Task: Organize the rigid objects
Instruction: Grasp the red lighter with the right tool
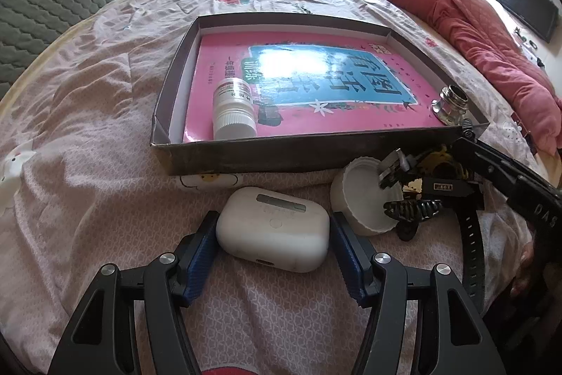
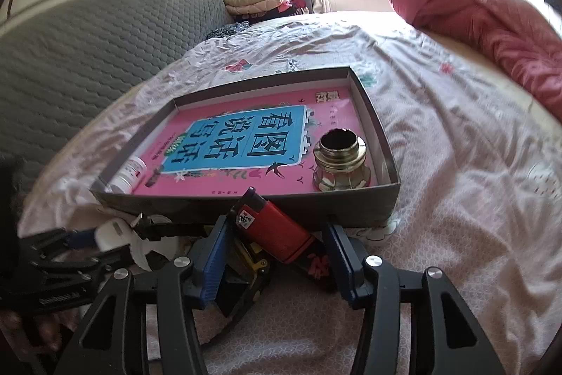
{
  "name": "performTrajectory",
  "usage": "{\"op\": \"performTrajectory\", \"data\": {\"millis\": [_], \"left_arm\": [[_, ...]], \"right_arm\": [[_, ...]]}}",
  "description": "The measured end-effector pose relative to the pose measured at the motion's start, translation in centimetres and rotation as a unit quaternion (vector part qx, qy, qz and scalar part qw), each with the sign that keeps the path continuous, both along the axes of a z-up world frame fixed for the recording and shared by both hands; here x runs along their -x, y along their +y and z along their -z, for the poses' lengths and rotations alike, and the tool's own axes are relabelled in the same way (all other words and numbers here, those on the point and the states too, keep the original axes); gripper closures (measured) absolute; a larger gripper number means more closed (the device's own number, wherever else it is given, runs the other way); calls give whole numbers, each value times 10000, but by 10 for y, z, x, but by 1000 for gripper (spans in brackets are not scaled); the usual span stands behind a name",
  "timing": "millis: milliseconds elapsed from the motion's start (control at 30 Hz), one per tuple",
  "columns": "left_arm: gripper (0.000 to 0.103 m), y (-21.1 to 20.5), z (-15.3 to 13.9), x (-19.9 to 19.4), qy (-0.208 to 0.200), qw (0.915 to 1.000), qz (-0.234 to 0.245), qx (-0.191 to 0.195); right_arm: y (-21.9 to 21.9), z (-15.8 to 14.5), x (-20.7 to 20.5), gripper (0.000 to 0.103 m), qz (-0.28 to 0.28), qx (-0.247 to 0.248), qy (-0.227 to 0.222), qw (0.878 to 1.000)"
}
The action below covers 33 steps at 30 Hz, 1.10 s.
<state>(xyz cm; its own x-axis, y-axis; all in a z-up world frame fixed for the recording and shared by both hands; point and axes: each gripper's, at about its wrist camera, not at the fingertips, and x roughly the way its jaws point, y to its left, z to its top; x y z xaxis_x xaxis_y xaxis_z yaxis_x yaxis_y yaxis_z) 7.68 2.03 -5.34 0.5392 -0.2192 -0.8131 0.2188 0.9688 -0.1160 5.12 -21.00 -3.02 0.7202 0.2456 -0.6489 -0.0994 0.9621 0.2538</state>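
A grey cardboard box (image 1: pixel 224 153) on the bed holds a pink book (image 1: pixel 309 83), a white pill bottle (image 1: pixel 234 109) and a brass fitting (image 1: pixel 451 104). My left gripper (image 1: pixel 274 241) is open with its pads on either side of a white earbud case (image 1: pixel 274 231); I cannot tell whether they touch it. My right gripper (image 2: pixel 274 255) is open around a red lighter (image 2: pixel 274 229) that lies tilted in front of the box (image 2: pixel 351 206). The brass fitting (image 2: pixel 339 164) and the bottle (image 2: pixel 128 174) also show in the right wrist view.
A white lid (image 1: pixel 365 199), a black hair clip (image 1: pixel 411 211), a watch strap (image 1: pixel 472 241) and small tools lie to the right of the case. A red quilt (image 1: pixel 474 23) lies along the bed's far right. A grey headboard (image 2: pixel 87 58) stands at the left.
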Motion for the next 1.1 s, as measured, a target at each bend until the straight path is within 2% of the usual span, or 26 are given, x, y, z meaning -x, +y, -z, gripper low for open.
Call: {"op": "performTrajectory", "data": {"millis": [167, 267, 467, 900, 1100], "left_arm": [[39, 2, 1, 0, -54, 10000, 27, 41], [39, 1, 1, 0, -70, 10000, 36, 28], [39, 4, 0, -1, -42, 9998, 3, 183], [39, 3, 2, -5, -108, 9999, 29, 111], [40, 5, 1, -3, -109, 9997, 96, 216]], "right_arm": [[-9, -3, 1, 62, -29, -173, -18, 9998], [-13, -3, 1, 63, -39, -245, -22, 9997], [-18, -2, 1, 73, 98, 2, 19, 9999], [-16, 4, -1, 81, 34, 117, 91, 9999], [-13, 1, 1, 85, -127, -28, 6, 9999]]}}
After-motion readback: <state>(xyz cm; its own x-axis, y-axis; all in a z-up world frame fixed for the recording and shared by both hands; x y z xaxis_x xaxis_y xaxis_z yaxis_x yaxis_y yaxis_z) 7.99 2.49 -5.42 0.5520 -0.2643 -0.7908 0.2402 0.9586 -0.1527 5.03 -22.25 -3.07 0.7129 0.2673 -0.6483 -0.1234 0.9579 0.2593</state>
